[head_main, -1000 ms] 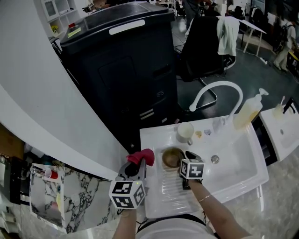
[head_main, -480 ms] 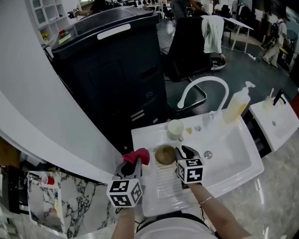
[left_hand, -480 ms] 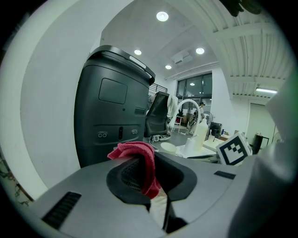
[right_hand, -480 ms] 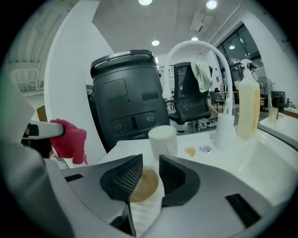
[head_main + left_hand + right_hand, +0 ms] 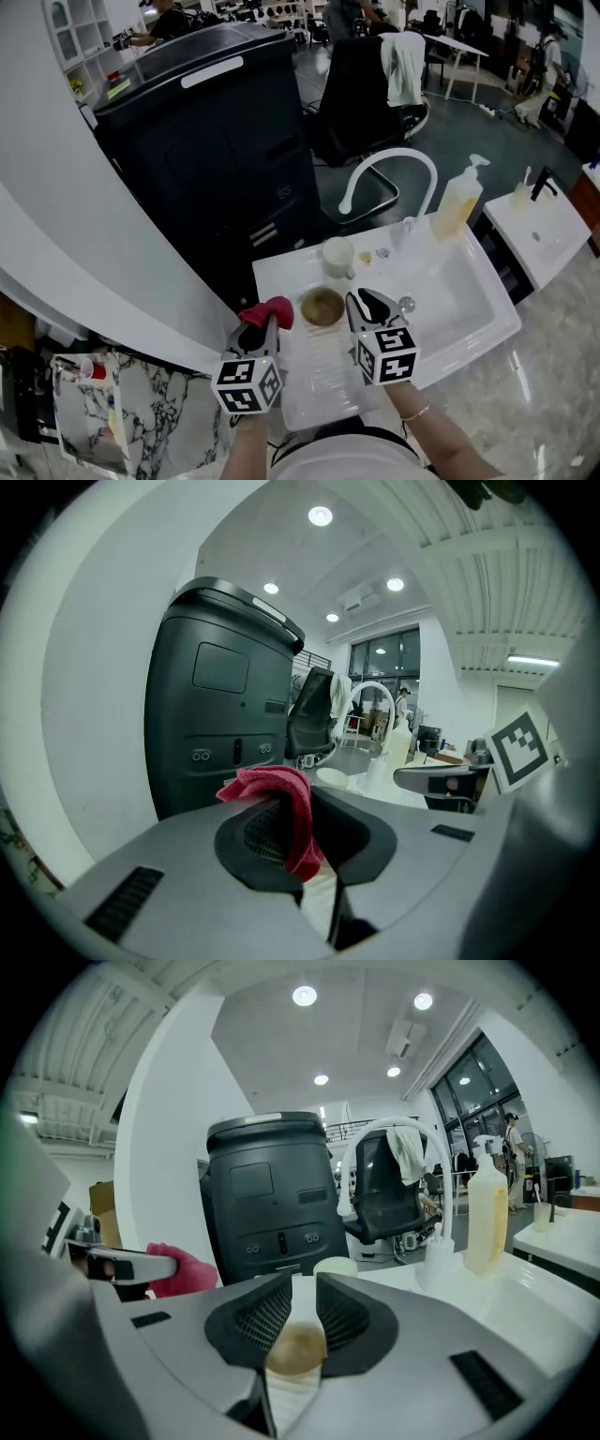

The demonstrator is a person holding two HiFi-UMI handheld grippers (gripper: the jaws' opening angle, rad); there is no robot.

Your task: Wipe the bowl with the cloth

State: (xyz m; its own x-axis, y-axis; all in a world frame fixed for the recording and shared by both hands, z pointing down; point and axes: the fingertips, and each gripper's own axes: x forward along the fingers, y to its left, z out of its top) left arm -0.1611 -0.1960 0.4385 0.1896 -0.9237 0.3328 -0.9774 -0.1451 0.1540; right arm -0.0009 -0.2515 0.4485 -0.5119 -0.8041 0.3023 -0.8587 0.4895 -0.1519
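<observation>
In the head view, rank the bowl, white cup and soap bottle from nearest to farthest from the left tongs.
1. Bowl, just right of the left tongs.
2. White cup, behind the bowl.
3. Soap bottle, far back right.

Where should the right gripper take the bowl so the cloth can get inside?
Pinch the bowl by its rim, one finger inside, one outside, from above, on the side facing the right gripper, whose empty fingers have just been closing. It sits mouth-up on the drainboard, so its far side should stay free for the cloth in the left gripper.
</observation>
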